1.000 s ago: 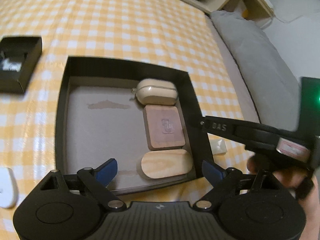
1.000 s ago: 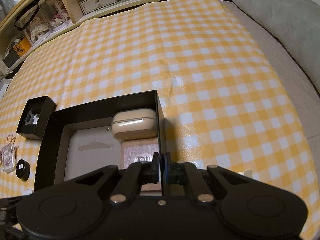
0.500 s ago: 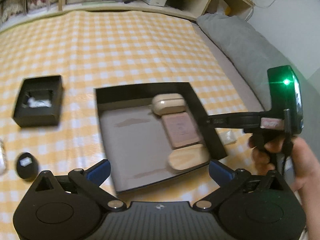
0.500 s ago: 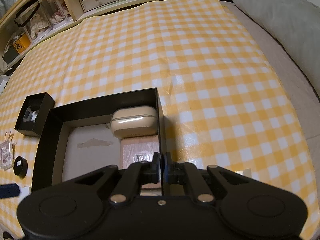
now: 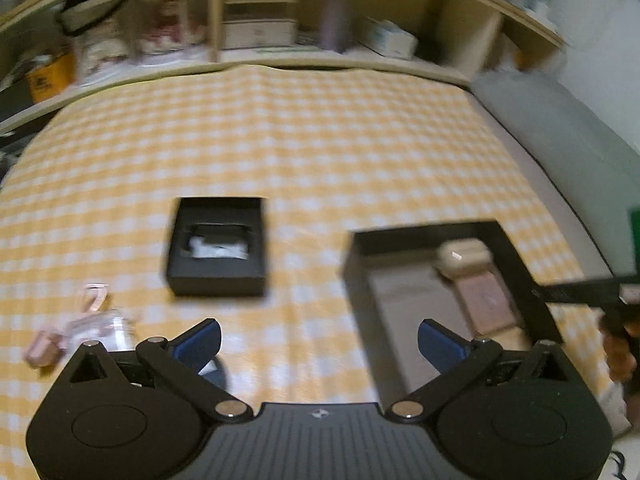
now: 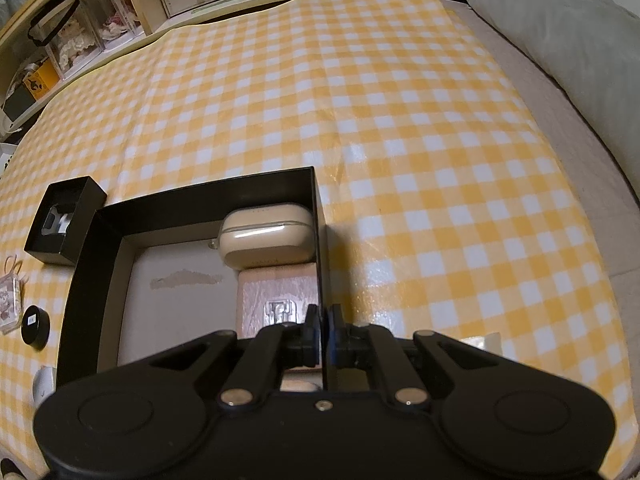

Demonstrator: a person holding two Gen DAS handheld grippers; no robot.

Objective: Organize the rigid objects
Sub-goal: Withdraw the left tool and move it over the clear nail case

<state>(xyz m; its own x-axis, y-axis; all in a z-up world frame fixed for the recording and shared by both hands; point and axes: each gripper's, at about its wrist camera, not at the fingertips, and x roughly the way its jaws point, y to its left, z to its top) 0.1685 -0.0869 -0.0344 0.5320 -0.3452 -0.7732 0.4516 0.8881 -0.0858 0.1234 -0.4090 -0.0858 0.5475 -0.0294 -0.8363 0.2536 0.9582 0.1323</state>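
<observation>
A large black box (image 6: 192, 200) sits on the yellow checked cloth and holds a beige earbud case (image 6: 266, 236) and a pink square pad (image 6: 276, 292); it also shows in the left wrist view (image 5: 424, 232). My right gripper (image 6: 323, 320) is shut on the box's right wall. My left gripper (image 5: 318, 340) is open and empty, raised over the cloth left of the box. A small black box (image 5: 218, 246) lies ahead of it. A clear keychain charm (image 5: 96, 322) lies at the left.
A small black round puck (image 6: 36, 326) and a clear charm (image 6: 8, 300) lie left of the large box. A grey cushion (image 6: 560, 40) borders the right side. Shelves with bins (image 5: 256, 32) stand at the back.
My left gripper has drawn back and swung left, away from the large box, so the small black box now sits ahead of it. The right gripper has kept its hold on the box wall.
</observation>
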